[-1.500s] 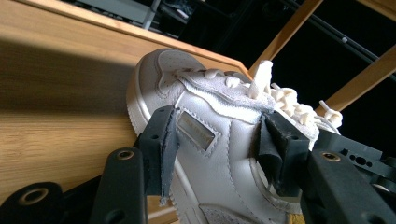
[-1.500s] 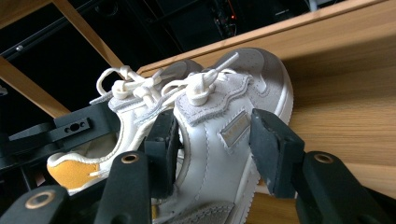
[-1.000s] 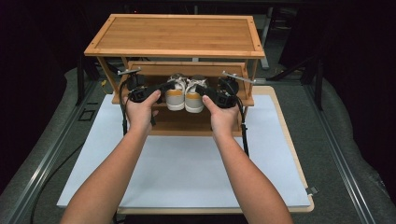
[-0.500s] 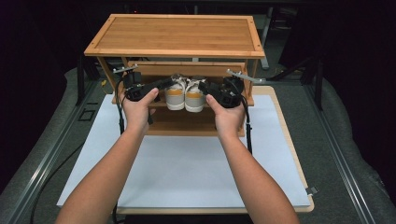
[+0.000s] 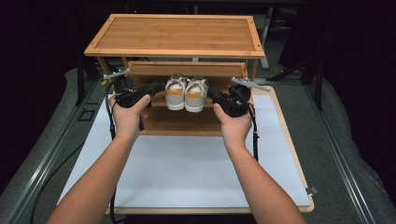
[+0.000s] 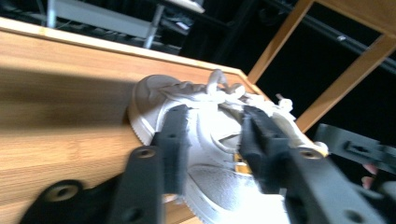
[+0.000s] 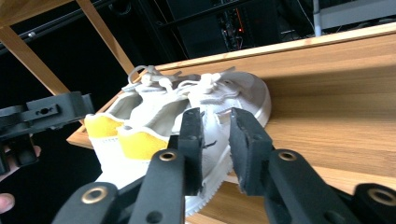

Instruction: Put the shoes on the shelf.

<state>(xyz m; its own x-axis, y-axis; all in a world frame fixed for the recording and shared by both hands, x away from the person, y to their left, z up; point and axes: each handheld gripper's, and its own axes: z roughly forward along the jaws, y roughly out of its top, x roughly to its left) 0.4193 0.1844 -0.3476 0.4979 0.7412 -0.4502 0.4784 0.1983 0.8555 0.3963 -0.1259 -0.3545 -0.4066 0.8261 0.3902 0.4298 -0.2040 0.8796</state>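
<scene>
dark room, white mat under a bamboo shoe rack (image 5: 173, 37). pair of white sneakers with yellow heel tabs (image 5: 186, 91) sits on its middle shelf. left gripper (image 5: 156, 87) and right gripper (image 5: 213, 94), jaws just closing, each pinch a shoe's side. advice: squeeze firmly and lift both level.

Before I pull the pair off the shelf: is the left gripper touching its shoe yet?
Touching. In the left gripper view, the left gripper has just been closing, and both pads press into the left shoe.
</scene>
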